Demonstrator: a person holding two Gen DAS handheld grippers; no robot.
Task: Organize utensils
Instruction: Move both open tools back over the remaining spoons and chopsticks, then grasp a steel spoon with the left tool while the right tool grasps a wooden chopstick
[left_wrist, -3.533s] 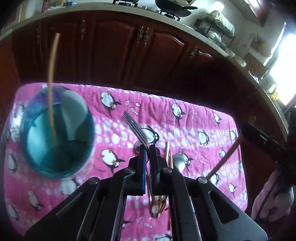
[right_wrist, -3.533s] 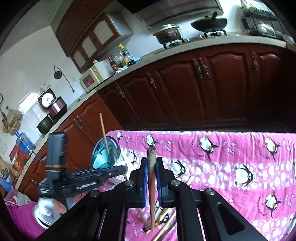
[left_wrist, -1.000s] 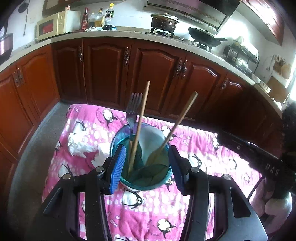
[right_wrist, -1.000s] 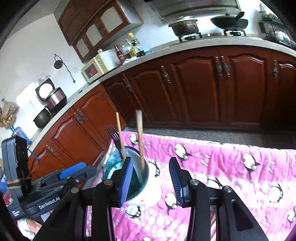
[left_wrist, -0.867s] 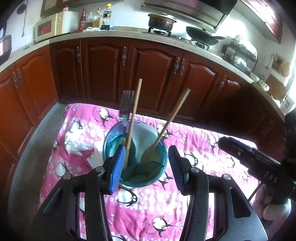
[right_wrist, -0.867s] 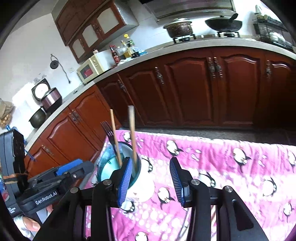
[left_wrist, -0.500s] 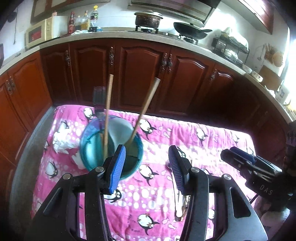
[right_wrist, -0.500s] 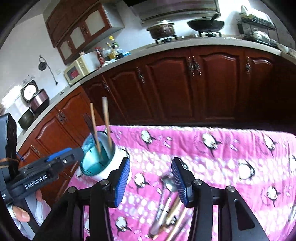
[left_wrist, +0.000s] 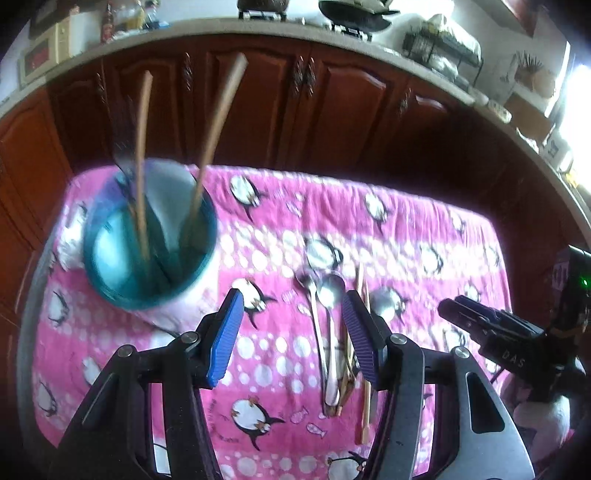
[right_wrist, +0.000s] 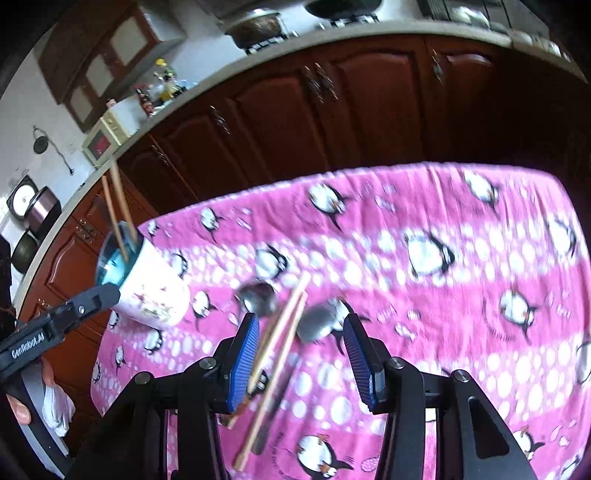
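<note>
both tools (left_wrist: 291, 332) (right_wrist: 301, 350) gaping wide over the crossed spoons (left_wrist: 328, 295) and chopsticks (right_wrist: 284, 325) right of the cup (left_wrist: 147, 236), could easily snag two.

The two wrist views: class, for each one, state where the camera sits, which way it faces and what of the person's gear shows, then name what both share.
Left wrist: rides the open left gripper, looking down at the spoons; the right gripper shows at right.
Right wrist: rides the open right gripper, above the chopsticks; the left gripper shows at left.
Shared: the cup and pink penguin cloth.
</note>
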